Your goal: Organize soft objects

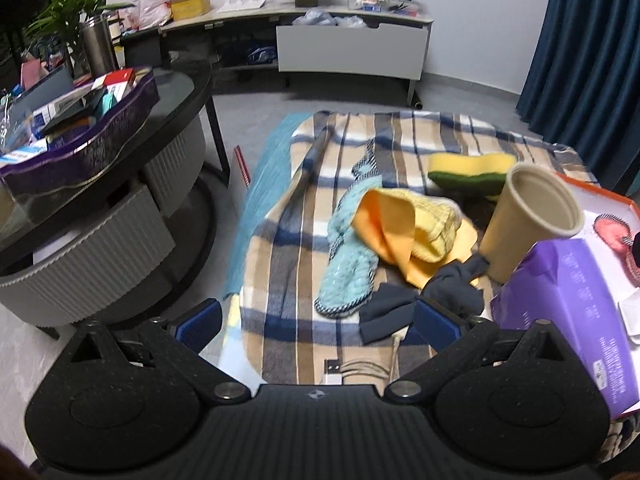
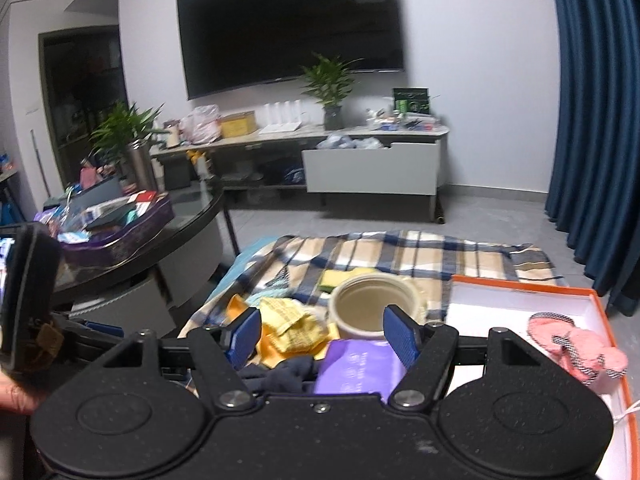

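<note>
On a plaid blanket (image 1: 280, 280) lies a heap of soft things: a light blue knitted cloth (image 1: 348, 276), an orange cloth (image 1: 384, 228), a yellow knitted piece (image 1: 434, 228), dark navy socks (image 1: 424, 300) and a yellow-green sponge (image 1: 468, 170). My left gripper (image 1: 316, 324) is open and empty just short of the socks. My right gripper (image 2: 324, 338) is open and empty above a purple tissue pack (image 2: 356, 368) and the beige paper cup (image 2: 368, 304). A pink knitted item (image 2: 580, 348) lies in an orange-rimmed white box (image 2: 520, 304).
A round black glass table (image 1: 176, 96) with a purple tray (image 1: 84, 148) of boxes stands at the left. A TV console (image 2: 320, 148) with plants is along the far wall. Blue curtains (image 2: 592, 120) hang at the right. A USB cable (image 1: 352, 368) lies near my left gripper.
</note>
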A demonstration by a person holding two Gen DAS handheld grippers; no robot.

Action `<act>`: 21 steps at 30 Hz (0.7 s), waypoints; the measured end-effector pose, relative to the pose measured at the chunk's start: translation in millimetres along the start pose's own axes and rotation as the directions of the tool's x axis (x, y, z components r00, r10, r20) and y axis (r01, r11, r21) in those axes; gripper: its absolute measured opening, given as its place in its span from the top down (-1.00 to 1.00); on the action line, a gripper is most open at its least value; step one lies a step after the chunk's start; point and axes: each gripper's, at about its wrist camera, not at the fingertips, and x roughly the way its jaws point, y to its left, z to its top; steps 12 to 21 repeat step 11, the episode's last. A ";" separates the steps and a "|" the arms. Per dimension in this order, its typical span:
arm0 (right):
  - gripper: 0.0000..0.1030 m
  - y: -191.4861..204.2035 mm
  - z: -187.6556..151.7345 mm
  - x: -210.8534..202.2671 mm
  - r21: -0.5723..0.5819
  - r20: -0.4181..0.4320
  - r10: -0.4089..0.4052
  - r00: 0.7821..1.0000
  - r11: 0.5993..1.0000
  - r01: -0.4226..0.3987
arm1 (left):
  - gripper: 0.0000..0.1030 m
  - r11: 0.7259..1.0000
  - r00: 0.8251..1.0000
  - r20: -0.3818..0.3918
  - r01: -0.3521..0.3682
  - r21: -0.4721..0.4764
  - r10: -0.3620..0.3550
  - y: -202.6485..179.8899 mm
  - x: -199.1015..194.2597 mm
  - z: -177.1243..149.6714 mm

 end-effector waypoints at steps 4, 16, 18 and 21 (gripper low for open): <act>-0.56 8.4 -3.3 2.1 -0.016 -0.015 0.016 1.000 1.000 -0.016 | -1.00 1.000 1.000 0.001 0.011 -0.007 -0.011 2.6 1.7 -4.1; -0.56 15.0 -4.5 5.6 -0.032 -0.032 0.022 0.999 0.999 -0.023 | -1.00 0.999 0.999 0.015 0.047 -0.025 -0.046 7.8 5.2 -10.7; -0.56 15.0 -4.5 5.6 -0.032 -0.032 0.022 0.999 0.999 -0.023 | -1.00 0.999 0.999 0.015 0.047 -0.025 -0.046 7.8 5.2 -10.7; -0.56 15.0 -4.5 5.6 -0.032 -0.032 0.022 0.999 0.999 -0.023 | -1.00 0.999 0.999 0.015 0.047 -0.025 -0.046 7.8 5.2 -10.7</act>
